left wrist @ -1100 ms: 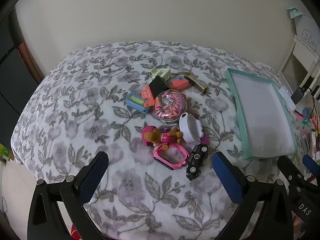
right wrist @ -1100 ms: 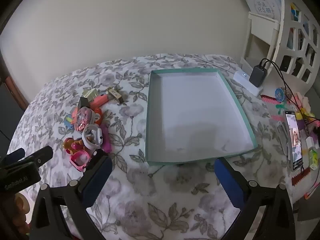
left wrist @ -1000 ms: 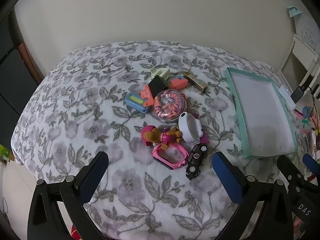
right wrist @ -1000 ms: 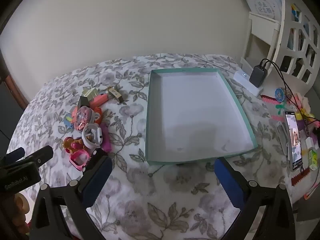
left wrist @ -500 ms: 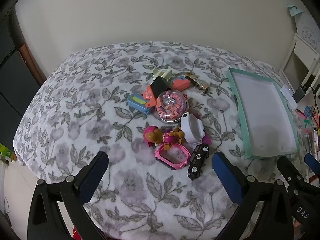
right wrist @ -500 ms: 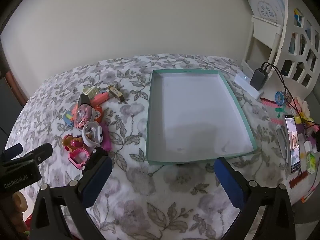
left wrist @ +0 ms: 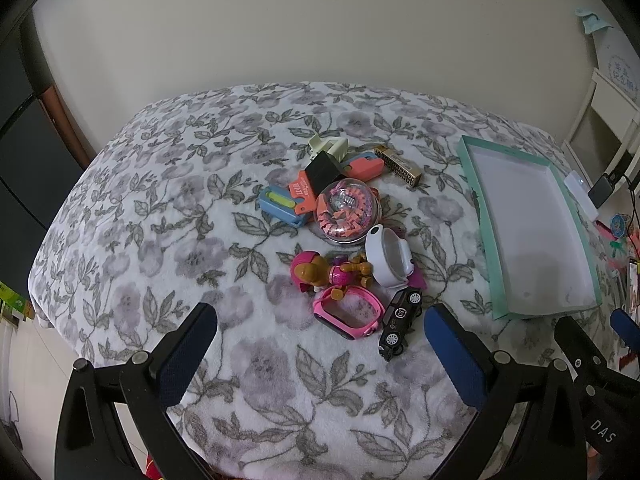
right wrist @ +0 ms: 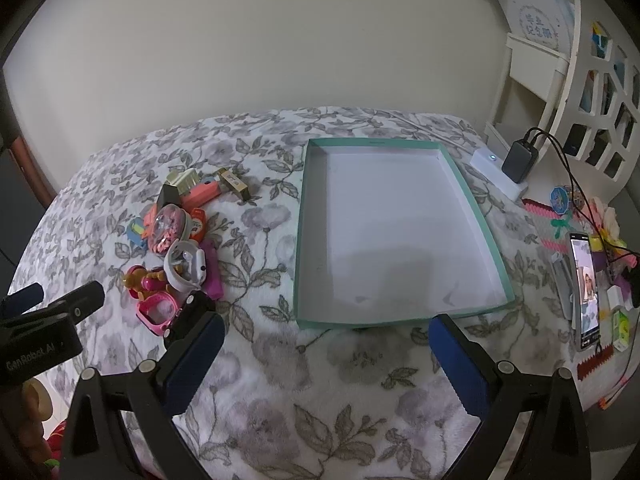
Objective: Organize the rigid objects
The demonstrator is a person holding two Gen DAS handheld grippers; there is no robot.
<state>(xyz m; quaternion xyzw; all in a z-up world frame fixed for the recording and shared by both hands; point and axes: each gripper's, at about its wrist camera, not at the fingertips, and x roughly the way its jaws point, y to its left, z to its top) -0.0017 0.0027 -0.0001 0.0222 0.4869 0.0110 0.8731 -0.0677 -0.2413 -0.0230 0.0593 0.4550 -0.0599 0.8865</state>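
A heap of small toys lies on the floral blanket: a black toy car (left wrist: 400, 322), a pink watch (left wrist: 348, 316), a pink dog figure (left wrist: 320, 274), a white watch (left wrist: 390, 260), a clear dome of beads (left wrist: 346, 210), a blue case (left wrist: 280, 204) and a gold box (left wrist: 398, 166). An empty teal-rimmed tray (right wrist: 304, 216) lies to their right, also in the left wrist view (left wrist: 472, 188). My left gripper (left wrist: 320, 344) is open just before the heap. My right gripper (right wrist: 326, 346) is open before the tray's near edge.
A power bank (right wrist: 520, 160), a lit phone (right wrist: 586, 292) and small clutter sit on the right side table. A white shelf unit (right wrist: 580, 80) stands at the far right. The blanket's near and left edges drop off. A wall closes the back.
Both views have shifted slightly; the heap and tray sit a little lower and nearer in frame. Nothing on the blanket has moved and both grippers stay open.
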